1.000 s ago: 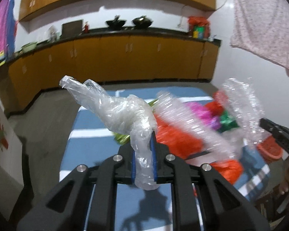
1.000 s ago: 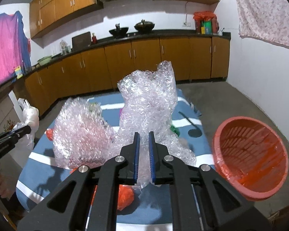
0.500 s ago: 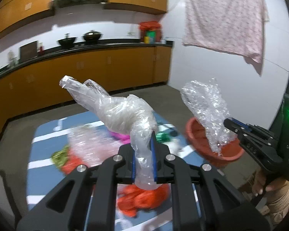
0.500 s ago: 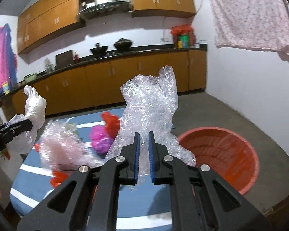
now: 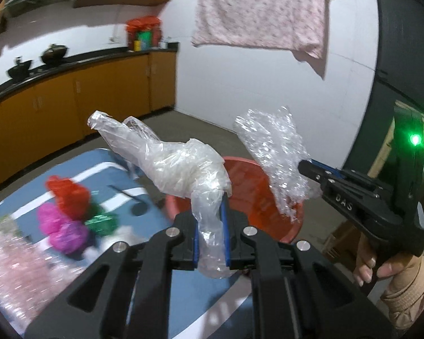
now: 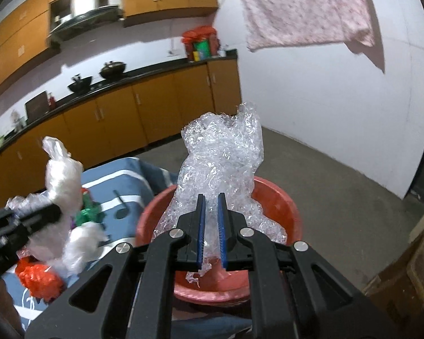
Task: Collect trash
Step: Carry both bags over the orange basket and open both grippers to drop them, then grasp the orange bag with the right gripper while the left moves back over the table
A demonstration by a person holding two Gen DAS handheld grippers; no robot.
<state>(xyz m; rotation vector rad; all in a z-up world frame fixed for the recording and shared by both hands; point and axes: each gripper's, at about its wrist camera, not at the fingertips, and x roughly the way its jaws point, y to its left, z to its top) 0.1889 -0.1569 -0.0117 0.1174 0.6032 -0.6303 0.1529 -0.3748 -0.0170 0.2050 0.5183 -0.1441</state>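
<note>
left gripper (image 5: 210, 234): you've got it clamped tight on the neck of the clear plastic bag (image 5: 172, 163); bulk sticks out ahead, so it stays clear of the table.
right gripper (image 6: 211, 233): fully closed on the bubble wrap (image 6: 220, 169), pinched low so the wad stands up.
red basin (image 6: 291, 212): beside the striped table (image 6: 121, 180); wrap sits over it, bag nearer its rim.
remaining trash: red (image 5: 67, 195) and magenta (image 5: 62, 226) scraps on the table.
next, likely: release both over the basin.
</note>
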